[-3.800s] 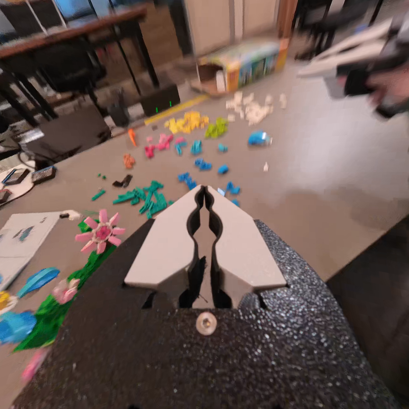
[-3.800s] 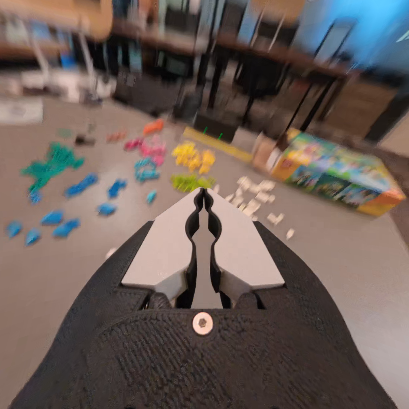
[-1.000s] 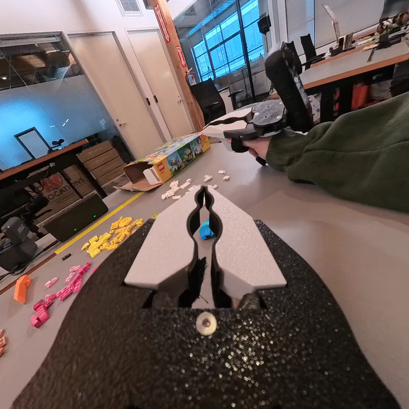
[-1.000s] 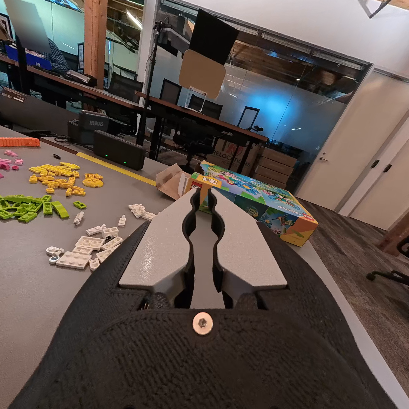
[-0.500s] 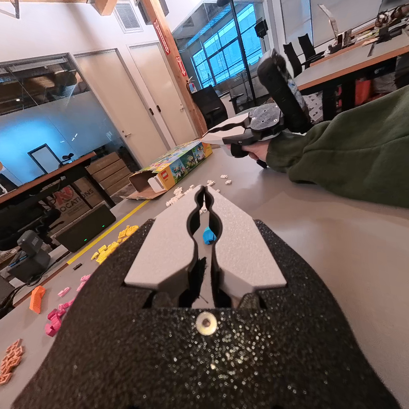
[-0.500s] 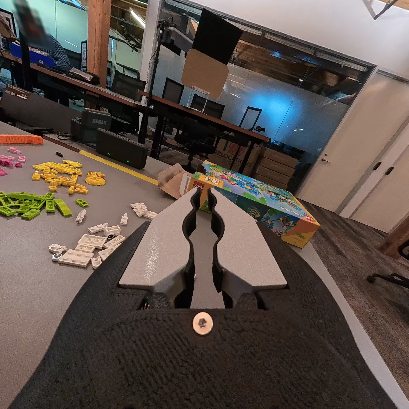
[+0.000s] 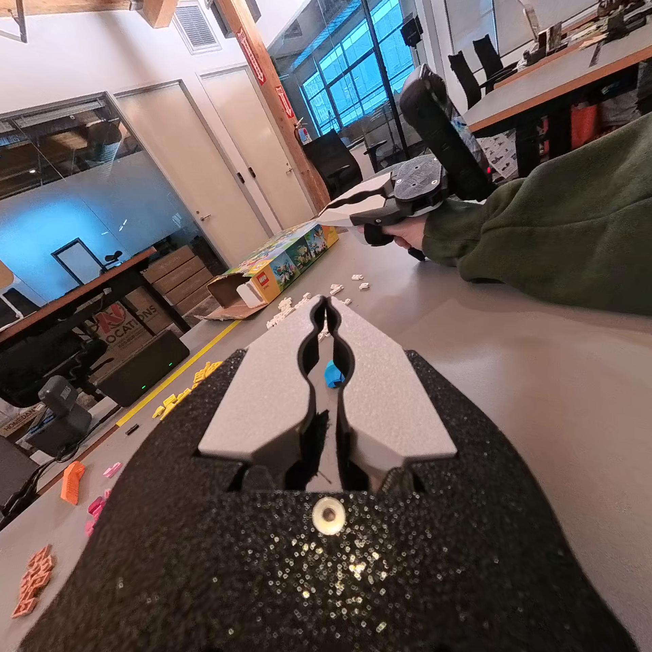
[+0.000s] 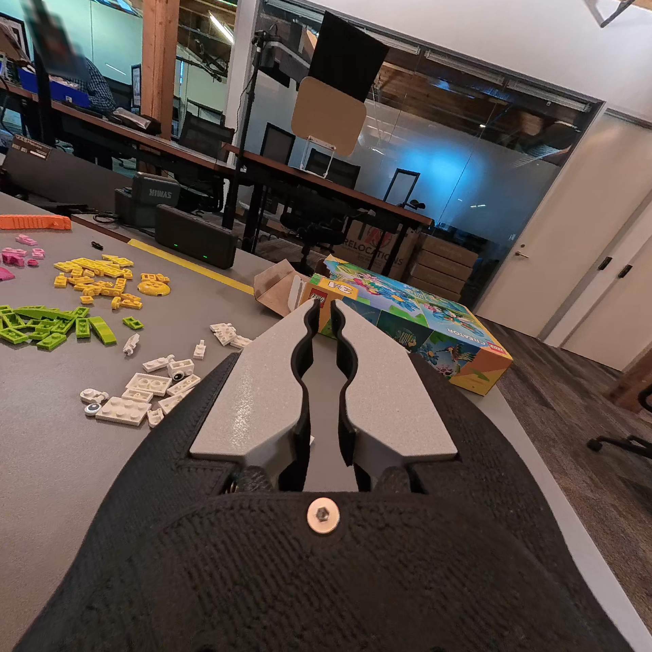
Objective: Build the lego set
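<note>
My left gripper (image 7: 325,302) is shut with nothing between its pads, and is low over the grey table (image 7: 494,388). A small blue brick piece (image 7: 332,374) lies on the table beneath it, seen through the slot between the fingers. My right gripper (image 8: 325,307) has its tips a narrow slit apart with nothing between them. It points at an opened, colourful toy-brick box (image 8: 416,328). The left wrist view shows it (image 7: 328,217) farther off, held by a hand in a green sleeve (image 7: 564,211) resting on the table. White pieces (image 8: 141,388) lie to its left.
Piles of yellow (image 8: 102,275), lime green (image 8: 46,324) and pink (image 8: 17,254) pieces lie on the table's left. An orange piece (image 8: 35,222) and a black device (image 8: 195,236) sit near a yellow tape line (image 8: 190,266). The table's edge (image 8: 529,441) runs to the right, with floor beyond. The gap from one gripper's tips to the other's is roughly 25 cm.
Both grippers came down from a high, downward look over the piles to a low, level pose. Over the last second the left view tilted a little; the right hardly moved. Neither grasp changed.
</note>
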`<control>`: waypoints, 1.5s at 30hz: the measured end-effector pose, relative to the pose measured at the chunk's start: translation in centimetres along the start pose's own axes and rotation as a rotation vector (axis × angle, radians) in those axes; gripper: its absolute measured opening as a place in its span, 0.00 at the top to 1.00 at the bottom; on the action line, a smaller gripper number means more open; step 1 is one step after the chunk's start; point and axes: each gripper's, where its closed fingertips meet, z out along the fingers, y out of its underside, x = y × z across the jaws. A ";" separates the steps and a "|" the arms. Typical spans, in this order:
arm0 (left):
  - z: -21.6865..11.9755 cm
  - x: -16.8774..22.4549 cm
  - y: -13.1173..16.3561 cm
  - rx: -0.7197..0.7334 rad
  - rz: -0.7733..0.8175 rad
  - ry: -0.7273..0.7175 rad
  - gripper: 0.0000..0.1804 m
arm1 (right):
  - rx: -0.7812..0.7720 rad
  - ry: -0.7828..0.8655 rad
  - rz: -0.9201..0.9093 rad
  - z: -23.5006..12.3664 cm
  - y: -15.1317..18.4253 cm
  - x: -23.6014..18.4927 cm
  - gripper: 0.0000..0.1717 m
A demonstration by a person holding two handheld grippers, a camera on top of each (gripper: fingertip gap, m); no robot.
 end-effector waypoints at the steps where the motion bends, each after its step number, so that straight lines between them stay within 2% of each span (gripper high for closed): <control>1: 0.0 0.0 0.0 0.001 0.002 0.001 1.00 | 0.000 0.000 0.000 0.0 0.0 0.0 0.97; 45: 0.0 0.5 0.1 -0.012 0.040 0.013 1.00 | -0.003 -0.005 -0.008 0.1 0.0 -0.2 0.97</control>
